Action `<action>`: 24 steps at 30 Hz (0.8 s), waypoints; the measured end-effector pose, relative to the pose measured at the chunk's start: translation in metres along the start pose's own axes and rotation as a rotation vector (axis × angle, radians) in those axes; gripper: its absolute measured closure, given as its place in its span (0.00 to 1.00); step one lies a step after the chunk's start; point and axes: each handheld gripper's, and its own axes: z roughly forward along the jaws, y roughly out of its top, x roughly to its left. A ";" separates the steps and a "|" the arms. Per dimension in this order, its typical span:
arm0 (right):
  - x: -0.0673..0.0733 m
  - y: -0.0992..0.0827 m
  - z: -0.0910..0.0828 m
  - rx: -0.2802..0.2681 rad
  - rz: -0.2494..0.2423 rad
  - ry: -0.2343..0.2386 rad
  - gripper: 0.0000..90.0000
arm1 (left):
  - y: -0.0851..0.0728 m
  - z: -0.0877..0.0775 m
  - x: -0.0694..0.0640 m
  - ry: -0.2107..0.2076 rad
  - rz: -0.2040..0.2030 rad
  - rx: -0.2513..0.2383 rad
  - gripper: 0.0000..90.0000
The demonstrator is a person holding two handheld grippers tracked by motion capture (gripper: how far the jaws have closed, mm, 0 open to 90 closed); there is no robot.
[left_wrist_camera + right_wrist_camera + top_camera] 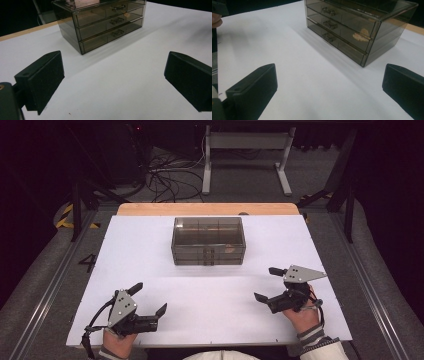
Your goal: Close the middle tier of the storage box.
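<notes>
both tongs gaping wide, nothing between the jaws: left gripper (149, 298) and right gripper (269, 284) on the near side of the drawer box (208, 241), well apart from it, on the white table (210, 285).

Both grippers matte black. Left gripper (149, 298): grey three-cornered plate on top with small dark holes, black cable looping off its rear, on the side away from the drawer box (208, 241). Right gripper (270, 283): same grey plate, thin black cable at the wrist. Pads (45, 82) flat, rectangular, finely textured; one screw hole in each jaw block. Striped grey-white cuffs, light sleeve on the right.
</notes>
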 end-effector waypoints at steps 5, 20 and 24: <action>-0.002 -0.012 -0.002 -0.015 0.033 0.019 0.00 | 0.000 0.000 0.000 0.000 -0.002 0.000 0.04; -0.007 -0.042 -0.005 0.037 0.067 0.042 0.00 | -0.001 0.001 0.001 0.003 0.007 0.000 0.04; -0.005 -0.047 -0.003 0.049 0.068 0.038 0.00 | -0.001 0.002 0.001 0.001 0.000 0.003 0.04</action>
